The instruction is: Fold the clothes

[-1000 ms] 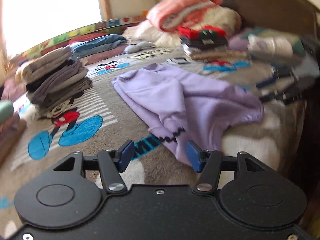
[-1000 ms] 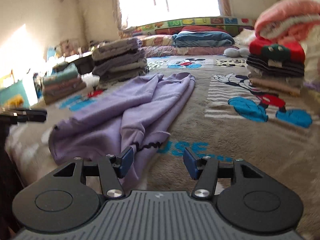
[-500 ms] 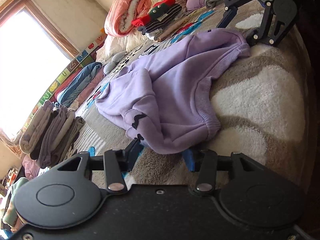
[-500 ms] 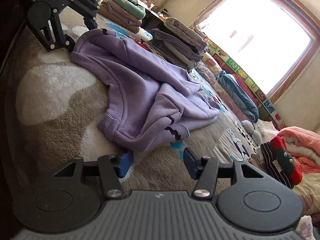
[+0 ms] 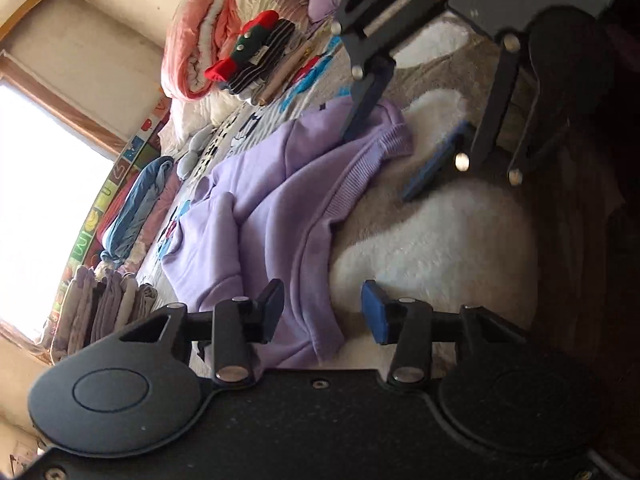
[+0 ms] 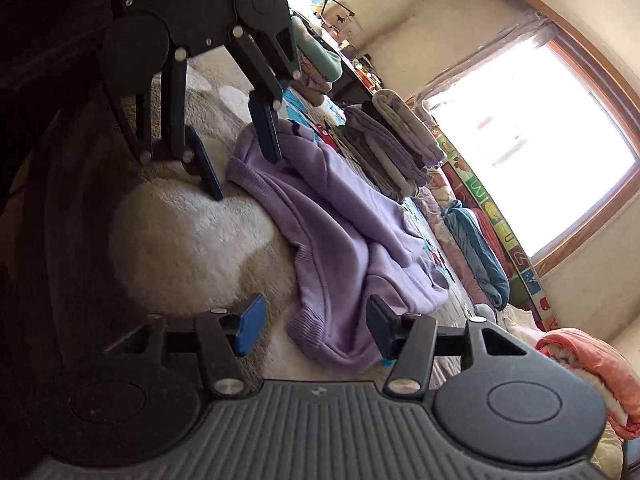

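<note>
A lilac sweatshirt (image 5: 280, 208) lies crumpled on the beige cartoon blanket (image 5: 440, 240), its ribbed hem toward me. My left gripper (image 5: 324, 308) is rolled on its side with one hem corner between its jaws. The blue pad (image 5: 374, 314) stands clear of the cloth. In the right wrist view the sweatshirt (image 6: 340, 220) shows its other hem corner between the jaws of my right gripper (image 6: 316, 326). These jaws are closing, and the pads are not pressing. Each view shows the other gripper at the far corner: the right gripper (image 5: 400, 132) and the left gripper (image 6: 236, 152).
Folded grey stacks (image 5: 100, 308) (image 6: 392, 140) stand past the sweatshirt. A dark stack topped in red and green (image 5: 256, 64) and a pink quilt (image 5: 192, 40) lie near the pillows. A blue bundle (image 6: 476, 248) sits under the window. The bed's edge (image 5: 580, 240) falls away into shadow.
Both grippers have rolled further onto their sides and come in low to the hem, one at each corner. Each now has a hem corner between its jaws.
</note>
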Demonstrator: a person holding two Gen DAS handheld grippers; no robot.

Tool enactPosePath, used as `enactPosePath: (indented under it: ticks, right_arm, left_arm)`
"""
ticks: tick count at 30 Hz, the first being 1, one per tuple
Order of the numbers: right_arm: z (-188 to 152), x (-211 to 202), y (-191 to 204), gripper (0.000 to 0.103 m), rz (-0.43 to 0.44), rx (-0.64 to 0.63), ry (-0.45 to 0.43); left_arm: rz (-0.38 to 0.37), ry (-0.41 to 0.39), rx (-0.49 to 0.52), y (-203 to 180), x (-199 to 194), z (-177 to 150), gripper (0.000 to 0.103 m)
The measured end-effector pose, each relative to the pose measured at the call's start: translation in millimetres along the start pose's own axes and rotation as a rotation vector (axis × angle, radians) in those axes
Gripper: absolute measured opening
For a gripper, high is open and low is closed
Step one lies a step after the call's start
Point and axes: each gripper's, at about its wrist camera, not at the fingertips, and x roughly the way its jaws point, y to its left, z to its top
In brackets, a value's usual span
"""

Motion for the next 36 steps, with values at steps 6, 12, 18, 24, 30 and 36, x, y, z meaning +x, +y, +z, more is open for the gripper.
enactPosePath:
  ticks: [6,12,18,24,30,36]
  right_arm:
    - [20.4,38.5,-6.4,0.044,0.005,0.065,0.076]
    - [14.9,38.4,-25.9,0.003,0.136,0.226,0.117]
    - [3.0,23.0,-30.5,0.003,0.16,0.262,0.099]
    - [9.1,9.9,-31.3,0.015,0.143,0.274,0.026]
    - [6.9,38.4,-49.2,0.021,0.09,0.414,0.017]
    - [-0.3,48.5,-55.8,0.026,0.226,0.542,0.111]
  left_arm:
    - [0.074,0.042,0.057,-13.1,17.7,6.0,0.023]
    - [0.046,0.027,0.015,0.0,4.1,5.5,0.001]
    - [-0.114,0.04,-0.073,11.2,-1.0,-3.4,0.001]
    - [-0.067,-0.039,-0.376,49.1,-12.8,4.2,0.007]
    - [-0.156,0.049,-0.5,37.7,40.1,11.7,0.01]
    - [-0.207,0.021,-0.427,32.3,17.4,9.6,0.012]
